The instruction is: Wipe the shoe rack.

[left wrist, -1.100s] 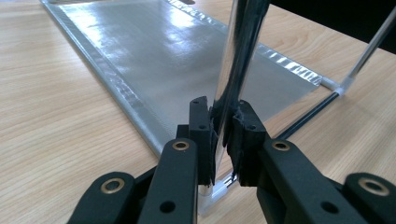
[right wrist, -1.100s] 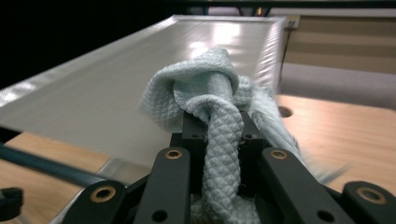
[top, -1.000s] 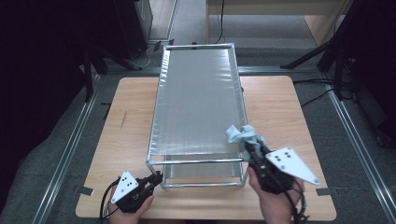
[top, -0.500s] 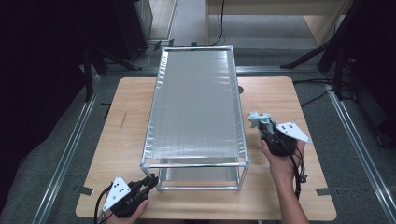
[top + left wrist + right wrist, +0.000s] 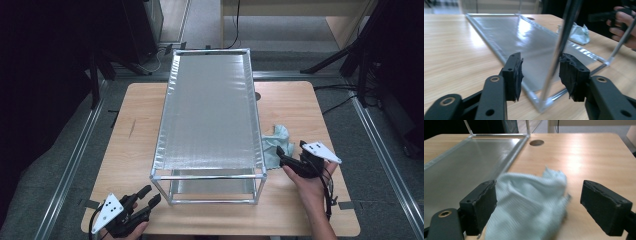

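High view: the rack point(image 5: 210, 115), a metal frame with a silvery mesh top, stands on the worktop point(image 5: 305, 105) with its long axis running away from the person, one short end near the front edge. The cloth point(image 5: 274, 145) lies crumpled on the worktop, touching the rack's right side near its front corner. A second ago the right hand-held gripper point(image 5: 286, 159) held that cloth up over the rack's top right edge; now the cloth is down and the gripper sits low, just in front of it. Its jaws have just been opening and stand wide in the right gripper view, the cloth point(image 5: 529, 202) lying loose between them, unpinched. The left hand-held gripper point(image 5: 148, 199) has drawn back a little from the rack's front left corner. Its jaws have also just been opening; in the left gripper view they stand apart on either side of the corner post point(image 5: 559, 52), gripping nothing.
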The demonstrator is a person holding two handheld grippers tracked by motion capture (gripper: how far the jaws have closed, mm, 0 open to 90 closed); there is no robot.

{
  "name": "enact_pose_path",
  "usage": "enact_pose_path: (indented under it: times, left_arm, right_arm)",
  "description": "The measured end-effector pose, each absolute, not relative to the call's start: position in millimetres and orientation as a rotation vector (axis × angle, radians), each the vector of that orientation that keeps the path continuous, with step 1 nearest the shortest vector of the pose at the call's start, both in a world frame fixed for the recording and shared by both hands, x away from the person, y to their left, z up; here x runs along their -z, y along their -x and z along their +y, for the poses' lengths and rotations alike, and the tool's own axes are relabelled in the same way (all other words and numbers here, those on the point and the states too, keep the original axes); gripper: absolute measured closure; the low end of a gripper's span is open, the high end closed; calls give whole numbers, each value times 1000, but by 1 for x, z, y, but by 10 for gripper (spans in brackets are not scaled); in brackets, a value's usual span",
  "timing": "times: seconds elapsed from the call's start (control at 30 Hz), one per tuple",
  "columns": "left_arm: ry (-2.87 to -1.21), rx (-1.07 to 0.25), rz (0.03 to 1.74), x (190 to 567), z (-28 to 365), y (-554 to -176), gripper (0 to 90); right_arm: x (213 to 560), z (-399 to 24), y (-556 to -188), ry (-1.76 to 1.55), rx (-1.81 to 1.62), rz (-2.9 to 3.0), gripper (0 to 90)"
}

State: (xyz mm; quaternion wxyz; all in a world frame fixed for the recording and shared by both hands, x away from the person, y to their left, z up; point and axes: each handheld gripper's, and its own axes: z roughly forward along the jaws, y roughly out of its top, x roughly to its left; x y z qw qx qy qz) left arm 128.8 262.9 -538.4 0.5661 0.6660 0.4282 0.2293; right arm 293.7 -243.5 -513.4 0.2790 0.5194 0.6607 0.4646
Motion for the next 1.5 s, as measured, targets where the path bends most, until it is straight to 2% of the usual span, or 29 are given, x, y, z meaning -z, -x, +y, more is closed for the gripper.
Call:
enact_pose_path:
  times: [0.23, 0.27, 0.6, 0.73, 1.03, 1.27, 1.5]
  left_arm:
    - [-1482, -572, 1061, 537, 291, -137, 419]
    - [-1468, -574, 1084, 538, 294, -139, 404]
    - [-1379, -644, 1210, 545, 330, -157, 320]
    - [-1377, -655, 1255, 546, 333, -162, 216]
    - [-1479, -642, 1283, 552, 334, -171, 179]
    - [-1431, -737, 1297, 547, 341, -162, 166]
    - [-1415, -680, 1321, 553, 349, -164, 127]
  right_arm:
    - [525, -276, -270, -1442, -1241, 1773, 54]
    - [527, -280, -266, -1442, -1233, 1781, 20]
    - [536, -304, -243, -1435, -1167, 1783, 11]
    - [537, -314, -238, -1438, -1155, 1768, 11]
    - [543, -345, -222, -1496, -1141, 1724, 11]
    - [543, -352, -215, -1484, -1137, 1725, 11]
    - [544, -359, -206, -1506, -1140, 1723, 11]
